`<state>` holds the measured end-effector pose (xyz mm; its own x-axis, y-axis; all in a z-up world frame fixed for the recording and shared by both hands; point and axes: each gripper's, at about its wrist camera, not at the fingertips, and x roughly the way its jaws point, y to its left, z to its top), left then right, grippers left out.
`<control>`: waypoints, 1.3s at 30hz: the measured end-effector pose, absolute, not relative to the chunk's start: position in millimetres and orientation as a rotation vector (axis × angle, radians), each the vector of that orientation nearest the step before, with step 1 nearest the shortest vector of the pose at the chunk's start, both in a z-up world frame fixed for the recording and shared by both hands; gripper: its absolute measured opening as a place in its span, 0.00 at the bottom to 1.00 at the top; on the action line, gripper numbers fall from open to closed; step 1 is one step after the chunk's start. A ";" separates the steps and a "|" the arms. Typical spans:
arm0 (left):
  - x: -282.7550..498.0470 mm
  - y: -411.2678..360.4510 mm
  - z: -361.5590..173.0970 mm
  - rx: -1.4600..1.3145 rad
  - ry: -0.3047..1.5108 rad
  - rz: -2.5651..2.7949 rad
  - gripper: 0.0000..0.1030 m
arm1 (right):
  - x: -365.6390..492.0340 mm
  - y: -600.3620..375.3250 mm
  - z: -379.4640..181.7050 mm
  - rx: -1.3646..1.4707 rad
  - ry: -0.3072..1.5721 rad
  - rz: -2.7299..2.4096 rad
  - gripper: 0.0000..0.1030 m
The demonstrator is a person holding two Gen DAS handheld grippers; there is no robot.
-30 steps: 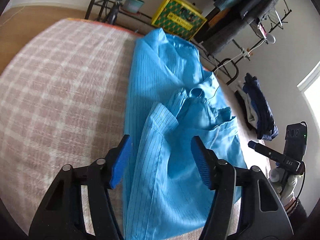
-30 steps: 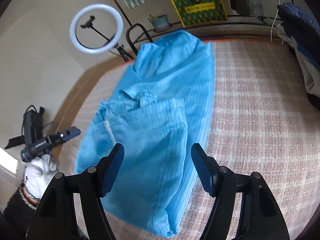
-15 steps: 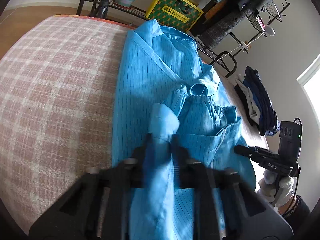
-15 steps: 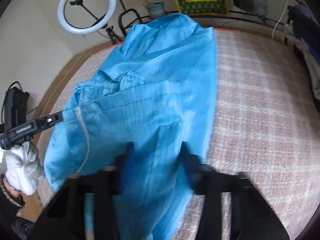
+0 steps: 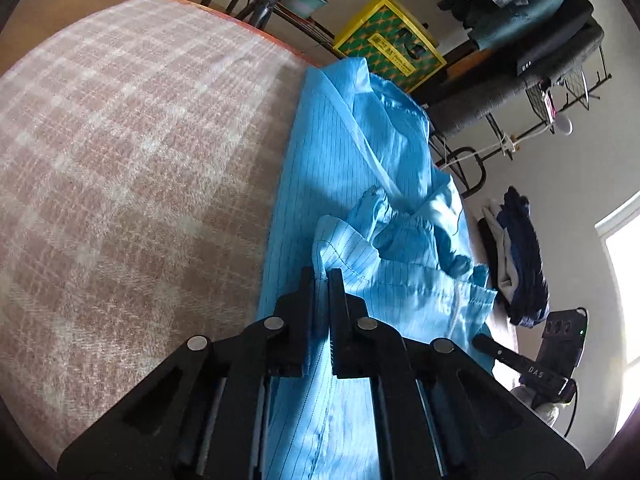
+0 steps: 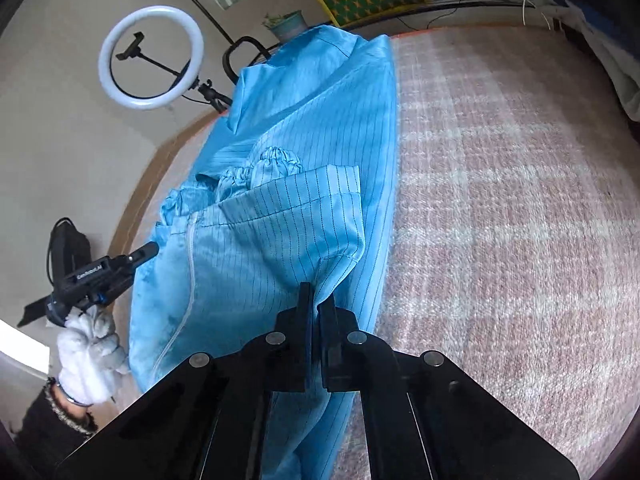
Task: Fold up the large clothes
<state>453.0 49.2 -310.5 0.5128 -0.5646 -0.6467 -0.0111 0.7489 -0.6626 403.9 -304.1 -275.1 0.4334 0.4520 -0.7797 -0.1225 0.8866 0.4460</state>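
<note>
A large light-blue pinstriped coat (image 5: 352, 168) lies lengthwise on a pink plaid blanket (image 5: 120, 160), its sleeves with gathered cuffs folded onto its body. My left gripper (image 5: 321, 276) is shut on a folded corner of the coat's near hem. My right gripper (image 6: 316, 294) is shut on the other near corner of the same blue coat (image 6: 304, 128), and the pinched cloth rises slightly off the blanket (image 6: 500, 200). Each view shows the other gripper at its side edge, held by a white-gloved hand (image 6: 86, 348).
A ring light on a stand (image 6: 150, 58), a yellow-green crate (image 5: 390, 50), a potted plant (image 6: 286, 26) and a rack with dark clothes (image 5: 520, 20) stand past the far edge. A pile of dark clothes (image 5: 520, 252) lies beside the blanket.
Both grippers were open above the coat's near hem a second ago. They moved down onto the near corners and closed on the cloth.
</note>
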 end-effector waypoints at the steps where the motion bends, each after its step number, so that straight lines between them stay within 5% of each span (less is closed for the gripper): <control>1: 453.6 52.1 -308.2 -0.671 0.990 -0.355 0.15 | 404.1 -305.2 -273.3 0.357 1.069 0.382 0.02; 3: 449.1 60.0 -299.5 -0.676 0.963 -0.337 0.29 | 402.8 -305.3 -272.0 0.351 1.090 0.401 0.06; 7: 435.2 68.3 -273.8 -0.663 0.907 -0.340 0.30 | 388.1 -302.5 -252.6 0.213 1.046 0.322 0.24; 14: 399.3 55.5 -240.1 -0.489 0.879 -0.335 0.30 | 326.3 -267.7 -215.5 0.004 0.849 0.411 0.33; 27: 364.2 27.4 -270.2 -0.320 0.998 -0.402 0.30 | 332.9 -248.3 -276.2 -0.225 1.023 0.316 0.29; 39: 381.9 24.8 -254.4 -0.262 0.904 -0.394 0.30 | 334.3 -255.8 -222.7 -0.115 0.868 0.364 0.33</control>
<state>381.9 24.8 -254.4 0.5547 -0.4376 -0.7076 0.2206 0.8974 -0.3820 334.3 -255.8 -222.7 0.5891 0.2652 -0.7633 -0.3576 0.9326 0.0481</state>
